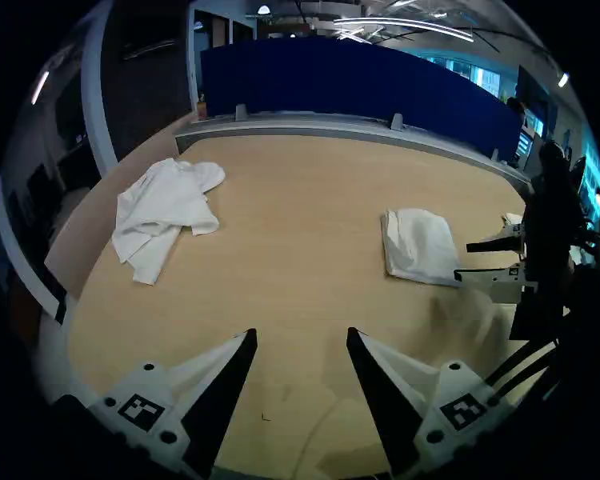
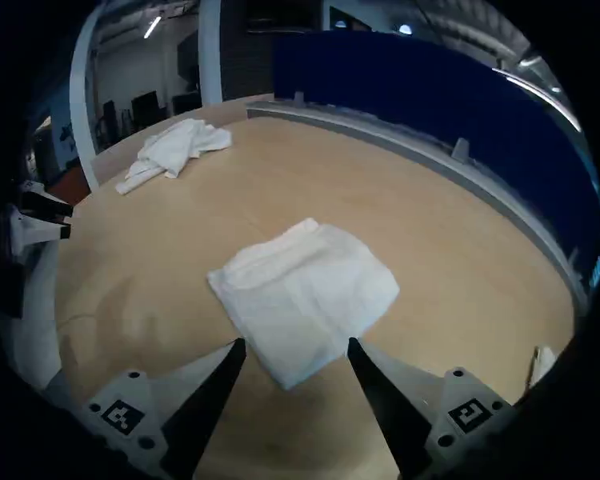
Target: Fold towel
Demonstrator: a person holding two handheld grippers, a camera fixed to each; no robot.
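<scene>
Broad pale wooden table (image 1: 316, 184), smooth-looking; likely to let cloth slide rather than lift under a shallow pinch. Crumpled towel (image 1: 162, 212) heaped at the far left corner, near the table edge, well apart from both grippers; white, rumpled, one strip trailing out, no clean corner on show. Judged next in line for folding. Risks there: catching a bunched layer instead of a true corner, then spreading crooked; pulling toward the edge and losing it off the side. Folded towel (image 2: 304, 296) flat mid-table, white, tidy squarish stack, layered edges visible; easily knocked askew by a low pass. Right gripper (image 2: 294, 342) spread, empty, near corner of the folded towel showing between its fingers; contact impossible to tell. Left gripper (image 1: 300, 332) spread, empty, over bare table.
</scene>
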